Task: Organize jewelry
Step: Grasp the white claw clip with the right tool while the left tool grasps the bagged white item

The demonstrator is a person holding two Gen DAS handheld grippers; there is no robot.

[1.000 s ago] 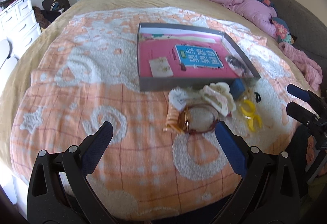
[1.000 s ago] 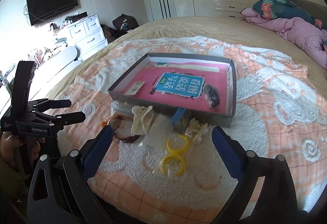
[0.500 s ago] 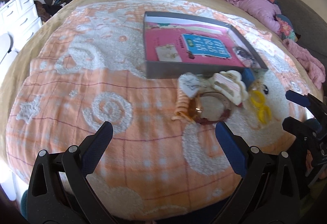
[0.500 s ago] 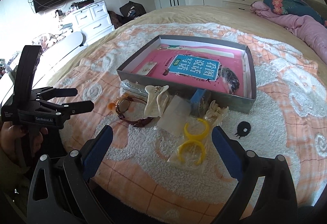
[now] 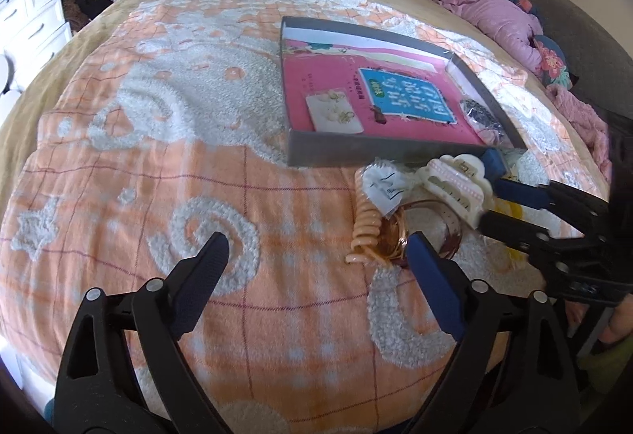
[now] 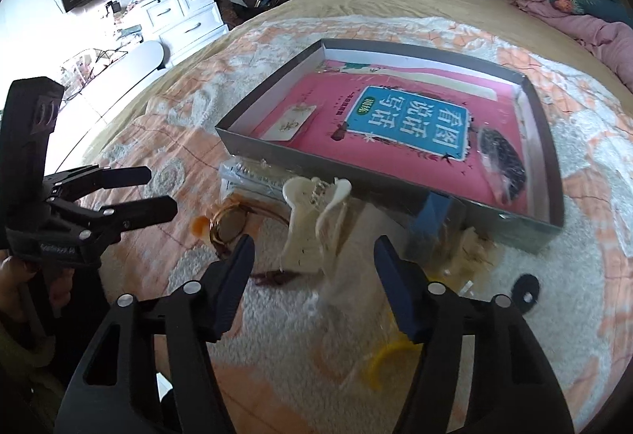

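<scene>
A grey box with a pink book inside holds an earring card and a dark netted piece. In front of it lies a pile: a cream hair claw, an orange spiral tie, a brown bangle, a small packet, yellow rings. My left gripper is open, just left of the pile. My right gripper is open, with the claw between its fingers.
An orange and white blanket covers the bed. A pink quilt and pillows lie at the far right. White drawers and a TV stand to the left. A black disc lies on the blanket.
Both grippers have moved forward and closer to the pile. The right gripper now straddles the hair claw; the left has come up beside the bangle and spiral tie.
</scene>
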